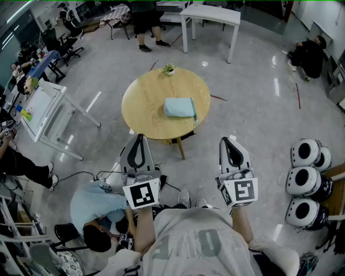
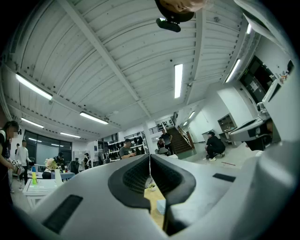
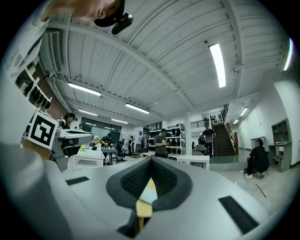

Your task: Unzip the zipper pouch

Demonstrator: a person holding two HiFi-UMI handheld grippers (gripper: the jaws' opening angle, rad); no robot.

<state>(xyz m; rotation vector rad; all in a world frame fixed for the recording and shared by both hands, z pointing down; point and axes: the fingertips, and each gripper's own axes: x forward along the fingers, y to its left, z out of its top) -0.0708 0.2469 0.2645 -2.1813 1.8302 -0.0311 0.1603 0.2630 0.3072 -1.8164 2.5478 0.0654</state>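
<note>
The left hand-held gripper (image 1: 140, 137) and the right hand-held gripper (image 1: 226, 140) are both held up in front of the person's chest, side by side and apart from each other. Each has its jaws pressed together with nothing between them. Each carries a cube with a black-and-white square marker near the wrist. Beyond their tips, and clear of both, stands a round wooden counter (image 1: 144, 116) on a pale tiled floor (image 1: 253, 108). The zipper pouch (image 1: 179, 107), light blue-green, lies flat near the middle of the counter, slightly toward the right gripper's side, and nothing touches it. A small potted plant (image 1: 169, 69) sits at the counter's far edge. To the left of the left gripper a person in a light blue shirt (image 1: 99, 207) crouches on the floor. A white table (image 1: 213, 15) stands further back, past the counter.
</note>
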